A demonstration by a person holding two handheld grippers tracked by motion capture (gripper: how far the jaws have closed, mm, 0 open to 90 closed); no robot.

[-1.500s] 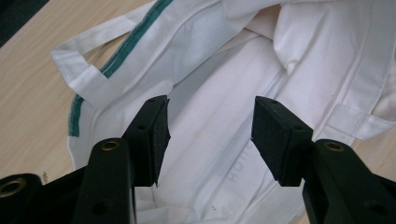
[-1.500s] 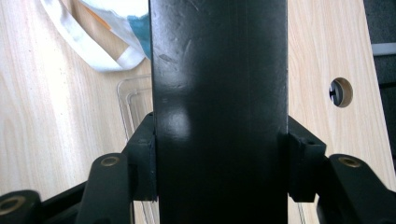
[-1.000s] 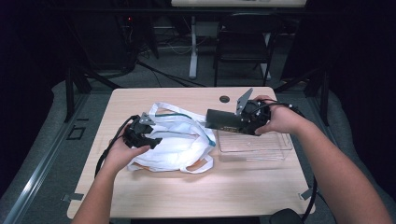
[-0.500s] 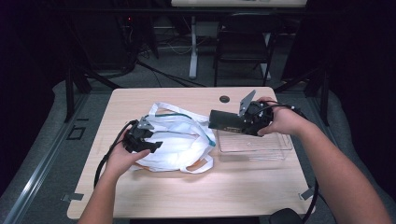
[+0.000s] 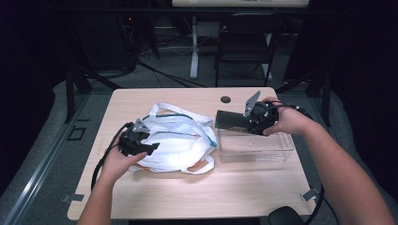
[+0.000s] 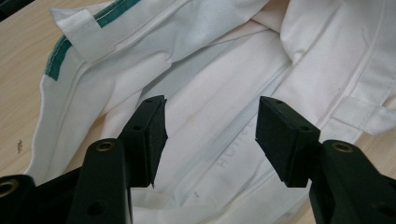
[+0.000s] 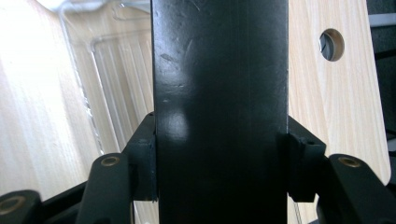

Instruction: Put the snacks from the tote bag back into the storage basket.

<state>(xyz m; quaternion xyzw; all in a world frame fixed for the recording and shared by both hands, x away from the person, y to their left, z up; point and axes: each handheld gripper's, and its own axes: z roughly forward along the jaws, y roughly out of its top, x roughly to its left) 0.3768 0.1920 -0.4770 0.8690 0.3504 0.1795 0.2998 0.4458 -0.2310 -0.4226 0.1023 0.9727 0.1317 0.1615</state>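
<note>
Light wooden table (image 5: 155,197): white cloth bag (image 5: 180,140) (crumpled), clear plastic bin (image 5: 256,147) beside it.

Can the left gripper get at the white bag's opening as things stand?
Probably yes. The left gripper hangs over the white bag with its jaws apart and nothing between them, fabric right ahead. The right gripper, shut on a black box, is off beside the clear bin.

Black box (image 7: 219,93) ends cut off, bag (image 6: 224,116) print unreadable
</note>
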